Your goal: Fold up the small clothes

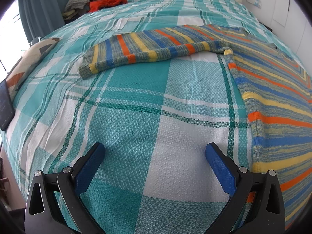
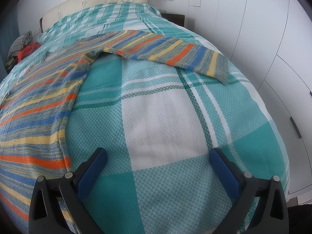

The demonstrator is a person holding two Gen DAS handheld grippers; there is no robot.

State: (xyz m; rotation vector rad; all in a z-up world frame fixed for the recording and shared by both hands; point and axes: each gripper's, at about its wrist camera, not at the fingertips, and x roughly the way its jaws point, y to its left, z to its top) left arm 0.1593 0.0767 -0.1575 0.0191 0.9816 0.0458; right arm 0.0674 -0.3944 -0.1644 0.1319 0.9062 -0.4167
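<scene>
Striped sweater (image 1: 273, 101) flat on bed (image 1: 136, 107). Left tool (image 1: 155, 151) released; sleeve (image 1: 148, 49) runs crosswise, upper centre. Right tool (image 2: 158, 153) released; other sleeve (image 2: 171, 53) upper right, similarly apart.

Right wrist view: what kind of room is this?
Most likely a bedroom: a bed with a padded headboard, a striped sweater spread on the checked cover, and white wardrobe doors alongside.

striped blue-orange-yellow sweater (image 1: 273, 89); teal-white plaid bedspread (image 1: 136, 117).
</scene>
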